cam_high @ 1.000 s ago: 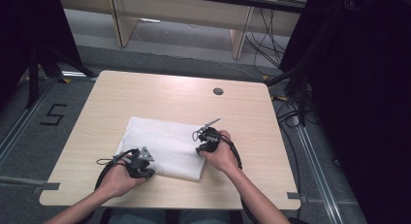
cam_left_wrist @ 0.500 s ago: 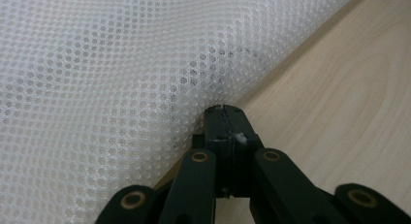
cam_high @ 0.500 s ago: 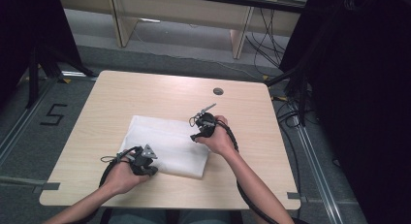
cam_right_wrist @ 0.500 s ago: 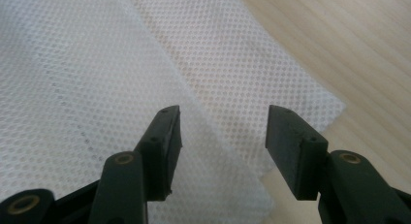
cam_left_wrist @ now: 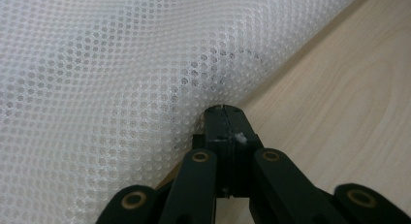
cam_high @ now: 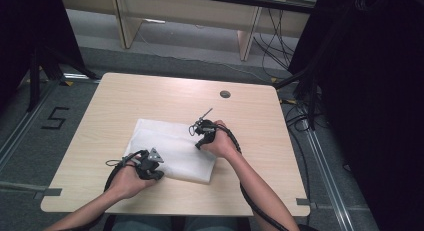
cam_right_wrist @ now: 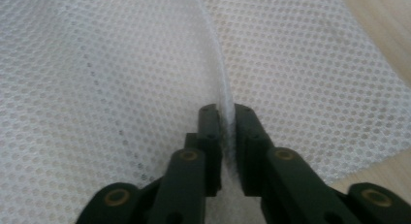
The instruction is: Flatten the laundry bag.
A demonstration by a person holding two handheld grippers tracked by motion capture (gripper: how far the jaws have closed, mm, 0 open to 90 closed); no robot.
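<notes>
Cloth [cam_high: 172, 148], a white mesh sheet folded flat near the middle of the counter [cam_high: 125, 98], now has both of our grippers clamped on it. What changed is on the right: a second ago our right gripper [cam_high: 200, 134] sat lower along the sheet's right edge, and since then it has slid toward the far right corner, its jaws have just been closing, and in the right gripper view they pinch a raised ridge of the mesh [cam_right_wrist: 225, 95] between them. Our left gripper [cam_high: 148, 166] has kept its place at the near left corner, jaws narrow and shut on the hem, as the left gripper view [cam_left_wrist: 224, 118] shows. With two corners held, we judge the sheet ready to be lifted or folded over; the risk is that the thin mesh slips out of the right pinch.
</notes>
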